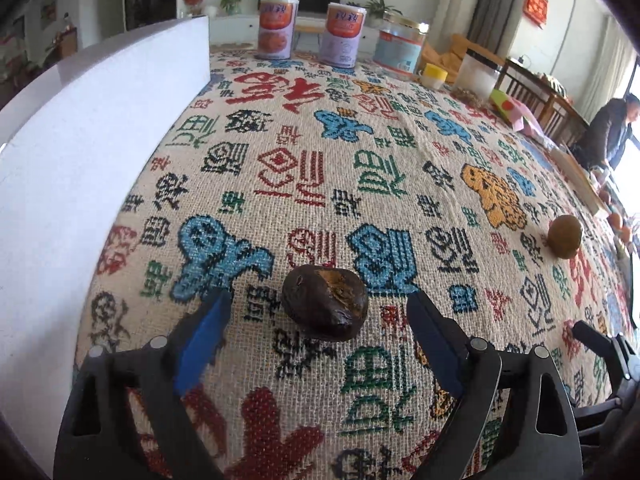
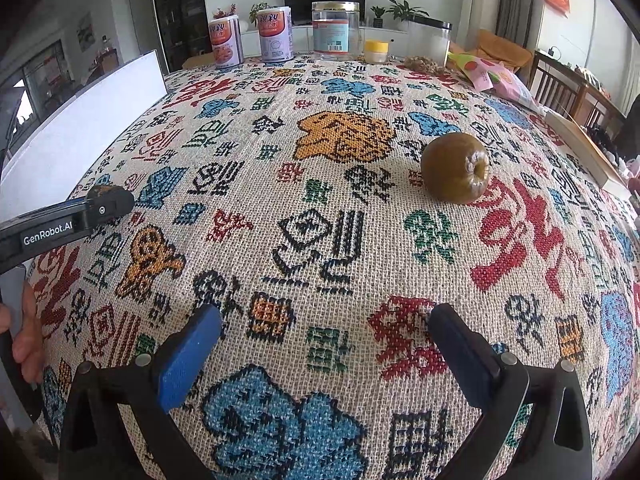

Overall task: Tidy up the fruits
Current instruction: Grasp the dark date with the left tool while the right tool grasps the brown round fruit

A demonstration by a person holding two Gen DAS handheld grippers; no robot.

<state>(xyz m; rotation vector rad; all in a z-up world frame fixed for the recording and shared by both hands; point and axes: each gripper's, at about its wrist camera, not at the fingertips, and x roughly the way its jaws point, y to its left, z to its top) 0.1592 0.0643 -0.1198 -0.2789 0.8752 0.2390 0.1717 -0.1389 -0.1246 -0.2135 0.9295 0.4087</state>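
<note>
My left gripper stands released with the dark fruit lying free between its fingers, long axis crosswise, while my released right gripper sits well short of the brown fruit.

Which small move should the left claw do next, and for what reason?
Probably ease forward a little and close on the dark fruit. The left claw is open, and the fruit lies on the tablecloth just beyond its tips, touching neither finger.

Coarse woven tablecloth — matt; dark fruit glossy, wrinkled.
</note>
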